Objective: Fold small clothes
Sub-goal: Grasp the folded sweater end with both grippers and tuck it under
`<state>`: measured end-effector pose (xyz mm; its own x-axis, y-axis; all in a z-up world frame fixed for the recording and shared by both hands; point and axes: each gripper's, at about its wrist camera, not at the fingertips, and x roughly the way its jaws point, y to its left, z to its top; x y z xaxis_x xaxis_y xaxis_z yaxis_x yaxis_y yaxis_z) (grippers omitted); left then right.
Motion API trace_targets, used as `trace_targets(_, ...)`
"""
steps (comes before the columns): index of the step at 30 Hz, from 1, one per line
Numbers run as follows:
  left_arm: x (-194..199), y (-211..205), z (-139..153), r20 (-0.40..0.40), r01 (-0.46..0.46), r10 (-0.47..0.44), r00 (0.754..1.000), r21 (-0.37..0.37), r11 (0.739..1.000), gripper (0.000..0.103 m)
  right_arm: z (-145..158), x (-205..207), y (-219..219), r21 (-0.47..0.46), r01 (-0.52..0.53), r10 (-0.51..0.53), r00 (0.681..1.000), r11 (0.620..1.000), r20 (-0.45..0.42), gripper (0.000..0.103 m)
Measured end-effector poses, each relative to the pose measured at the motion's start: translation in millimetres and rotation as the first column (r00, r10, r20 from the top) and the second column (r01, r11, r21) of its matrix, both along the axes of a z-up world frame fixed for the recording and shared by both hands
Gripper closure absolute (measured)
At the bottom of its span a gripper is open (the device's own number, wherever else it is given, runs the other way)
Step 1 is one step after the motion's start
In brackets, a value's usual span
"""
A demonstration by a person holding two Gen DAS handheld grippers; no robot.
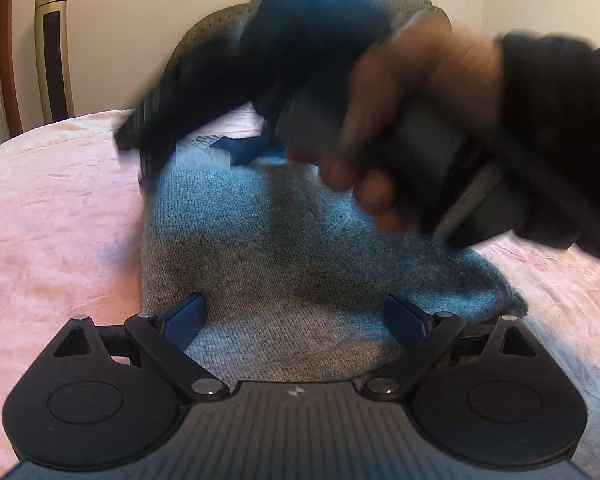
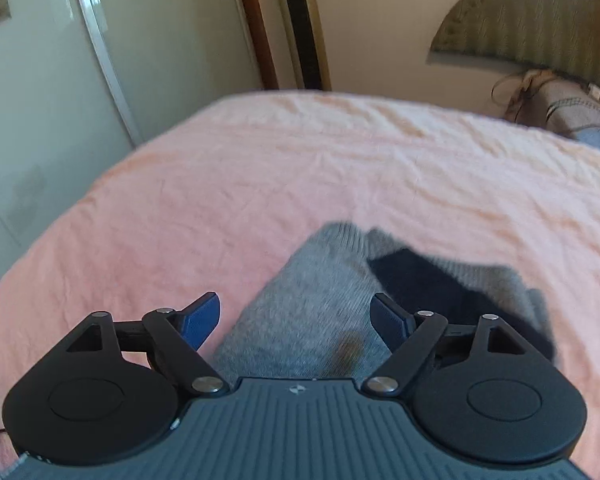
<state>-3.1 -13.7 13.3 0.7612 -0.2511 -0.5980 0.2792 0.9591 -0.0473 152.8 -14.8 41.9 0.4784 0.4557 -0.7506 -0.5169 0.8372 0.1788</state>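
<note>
The grey knitted garment lies on the pink bedspread, and everything is placed from it. The left gripper hangs over its near edge, fingers spread wide and holding nothing. The right gripper likewise hovers released above the knit, beside a dark fold; its holding hand is blurred.

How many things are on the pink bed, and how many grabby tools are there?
Grey knitted clothes: 1, the grey sweater lying on the pink bedspread.
Tools: 2, the left tool and the right tool, both open above the sweater.
Bags: 1, a bag at the far edge, blurry.
Total: 4.
</note>
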Motion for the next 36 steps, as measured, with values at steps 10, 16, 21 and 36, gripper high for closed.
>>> trace_targets(10, -35, 53, 20, 0.02, -0.091, 0.098, 0.995, -0.215, 0.972, 0.007, 41, -63, -54, 0.12, 0.036, -0.052, 0.99, 0.992, 0.133, 0.0)
trace_targets(16, -21, 137, 0, -0.266, -0.28, 0.153, 0.952, -0.545, 0.79, 0.007, 20, -120, -202, 0.322, 0.304, -0.275, 0.952, 0.897, -0.134, 0.005)
trace_targets(21, 12, 120, -10, -0.36, -0.215, -0.033, 0.932, -0.625, 0.75, 0.034, -18, -147, -224, 0.382, 0.365, -0.279, 0.924, 0.849, -0.262, 0.013)
trace_targets(36, -20, 97, 9, -0.374, -0.105, -0.099, 0.922, -0.488, 0.866, 0.092, -5, -183, -213, 0.357, 0.179, -0.1, 0.968, 0.917, -0.229, 0.084)
